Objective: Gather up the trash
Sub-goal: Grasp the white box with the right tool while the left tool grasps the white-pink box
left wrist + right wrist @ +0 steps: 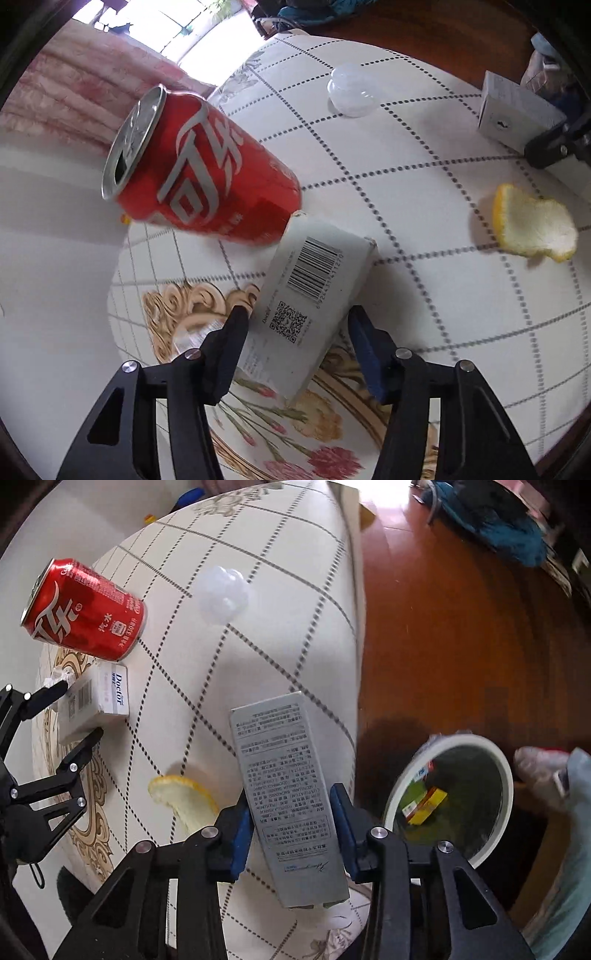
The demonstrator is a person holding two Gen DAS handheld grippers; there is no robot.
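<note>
The left claw (295, 328) fills the bottom of the left wrist view, its two fingers set apart on either side of a white box (314, 295) that lies flat on the surface (424, 206), barcode and QR code facing up; whether the pads touch the box's sides cannot be told. Just beyond the box a red can (199, 166) lies on its side, its opened top toward the left, its base end close to the box's far corner. A clear plastic lid (351, 90) rests farther back on the checked cloth, and a lemon peel (533, 225) lies to the right, well apart from the box. At the right edge the grey box (517, 110) shows beside the tip of the right claw (554, 144). In the right wrist view the right claw (291, 812) is clamped on the grey box (284, 797), its blue pads (242, 827) pressed against the two long sides, the printed face up and the box held above the surface's (258, 554) edge. The peel (184, 801) lies just left of this claw. To the right, down on the wooden floor (461, 646), stands a white-rimmed bin (508, 786) with a yellow packet (428, 805) inside. At the far left the left claw (79, 712) sits open around the white box (96, 705), with the can (85, 611) beyond it and the lid (223, 594) nearer the middle.
</note>
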